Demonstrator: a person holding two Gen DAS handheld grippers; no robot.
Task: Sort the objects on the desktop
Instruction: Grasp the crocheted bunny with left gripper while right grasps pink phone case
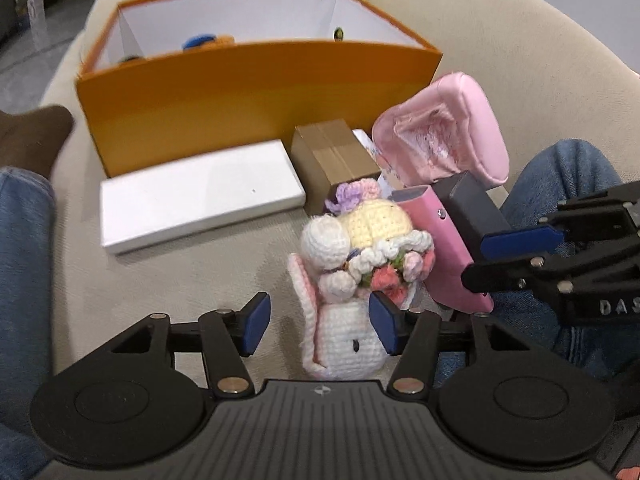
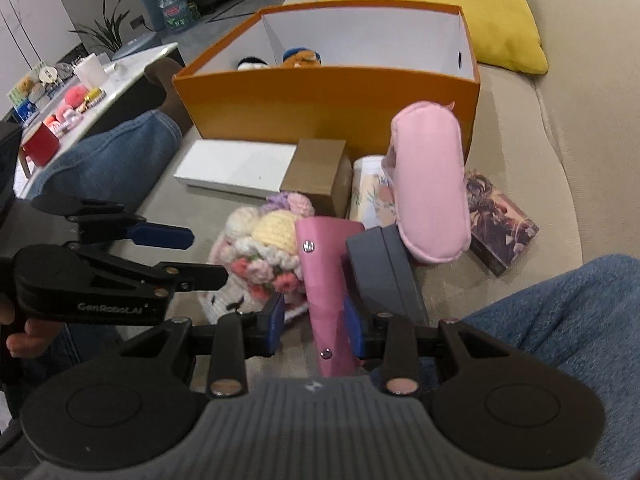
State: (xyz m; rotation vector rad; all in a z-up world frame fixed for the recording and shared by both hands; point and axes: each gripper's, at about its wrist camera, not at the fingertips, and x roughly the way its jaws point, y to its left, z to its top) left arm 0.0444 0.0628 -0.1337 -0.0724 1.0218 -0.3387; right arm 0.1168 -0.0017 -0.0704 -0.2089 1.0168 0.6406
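Left wrist: crochet doll (image 1: pixel 352 280), knobbly yarn, white head nearest camera, yellow hat and flowers farther off, long axis running away from the lens. Left gripper (image 1: pixel 320 326) spread, right pad touching the doll's head, left pad apart from it. Beyond: smooth pink case (image 1: pixel 444 248), flat white box (image 1: pixel 196 204), brown carton (image 1: pixel 332 152), padded pink pouch (image 1: pixel 444 136), orange box (image 1: pixel 248 96) with white inside. Beige sofa (image 1: pixel 500 40) underneath, soft weave.

Right wrist: right gripper (image 2: pixel 314 322) partly spread around the pink case (image 2: pixel 326 280); right pad touching it, left pad a little off. Case long and glossy, studded, pointing away and slightly left. Grey box (image 2: pixel 384 268) just beside. Yellow cushion (image 2: pixel 436 8) behind the orange box (image 2: pixel 320 104); cluttered worktop (image 2: pixel 132 64) far left.
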